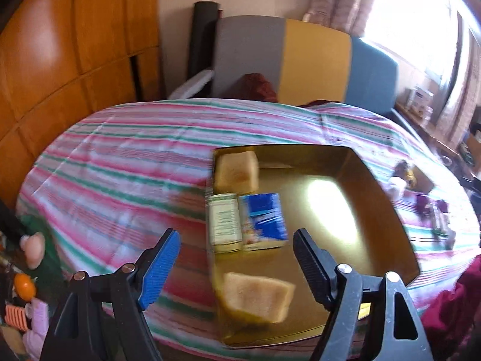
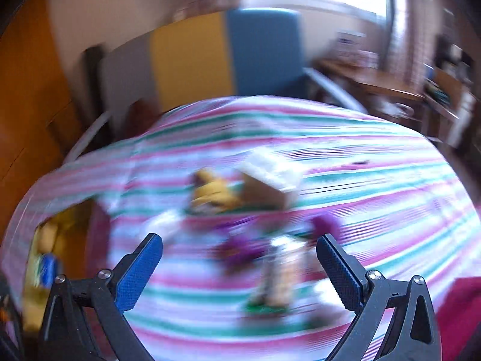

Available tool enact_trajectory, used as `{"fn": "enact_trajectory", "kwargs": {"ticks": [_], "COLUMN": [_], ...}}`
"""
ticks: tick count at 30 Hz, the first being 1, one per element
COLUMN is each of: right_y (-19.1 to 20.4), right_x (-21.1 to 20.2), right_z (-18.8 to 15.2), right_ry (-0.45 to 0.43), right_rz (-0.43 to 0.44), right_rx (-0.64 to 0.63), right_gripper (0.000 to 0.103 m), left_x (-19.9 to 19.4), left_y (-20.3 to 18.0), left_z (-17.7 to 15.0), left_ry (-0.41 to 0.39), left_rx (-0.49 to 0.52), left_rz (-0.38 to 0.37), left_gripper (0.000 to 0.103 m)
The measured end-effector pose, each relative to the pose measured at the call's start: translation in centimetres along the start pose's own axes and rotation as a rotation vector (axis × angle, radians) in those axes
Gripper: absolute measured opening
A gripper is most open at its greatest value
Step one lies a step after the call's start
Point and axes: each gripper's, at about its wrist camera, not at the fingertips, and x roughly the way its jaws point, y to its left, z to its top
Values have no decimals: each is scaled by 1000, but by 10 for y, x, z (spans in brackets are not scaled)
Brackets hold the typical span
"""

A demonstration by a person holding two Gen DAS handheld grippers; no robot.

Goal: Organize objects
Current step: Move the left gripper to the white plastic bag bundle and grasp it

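Can [image 1: 225,222] and blue box [image 1: 264,221] in gold tray [image 1: 387,198] | ahead of left gripper [image 1: 236,258] | both jaws spread, empty

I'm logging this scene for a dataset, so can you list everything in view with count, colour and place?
tray: 1, gold, on the striped cloth
bread slices: 2, tan, far and near left of tray
can: 1, pale label, lying in tray
blue packet: 1, beside the can
striped cloth: 1, pink, green, white, over the table
loose items: blurred, yellow, purple, a box, on the cloth
left gripper: open, empty
right gripper: open, empty
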Motion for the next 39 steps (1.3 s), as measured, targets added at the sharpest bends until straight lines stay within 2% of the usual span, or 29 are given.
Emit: {"fn": "enact_trajectory", "kwargs": {"ticks": [4, 6, 7, 9, 12, 17, 20, 23, 32, 35, 37, 39], "right_y": [-59, -85, -97, -109, -109, -107, -112, -118, -119, -116, -116, -115], "right_x": [11, 21, 28, 30, 29, 29, 29, 28, 32, 34, 35, 35], "right_z": [7, 0, -1, -1, -2, -6, -7, -8, -9, -8, -8, -8], "right_ry": [-26, 1, 49, 48, 58, 66, 67, 63, 73, 78, 82, 81], "right_rz": [-98, -114, -91, -41, -24, 40, 71, 100, 152, 160, 168, 166], "right_rx": [116, 208, 281, 354, 361, 376, 407, 446, 463, 452, 449, 446], "right_gripper": [103, 103, 103, 103, 103, 103, 103, 103, 103, 103, 103, 103], "left_x": [0, 0, 1, 6, 16, 45, 65, 98, 167, 192, 208, 209], "left_y": [-39, -65, -79, -113, -160, -230, -259, -290, -331, -337, -338, -338], "left_z": [16, 24, 28, 36, 47, 58, 59, 59, 65, 66, 63, 59], "left_ry": [8, 3, 3, 10, 20, 63, 98, 168, 261, 316, 363, 367], "left_rx": [77, 126, 150, 203, 280, 404, 465, 515, 528, 497, 467, 456], "left_rz": [-63, -102, -124, -179, -242, -290, -294, -281, -253, -238, -232, -235], "left_gripper": [75, 75, 74, 74, 74, 73, 68, 63, 62, 62, 37, 32]}}
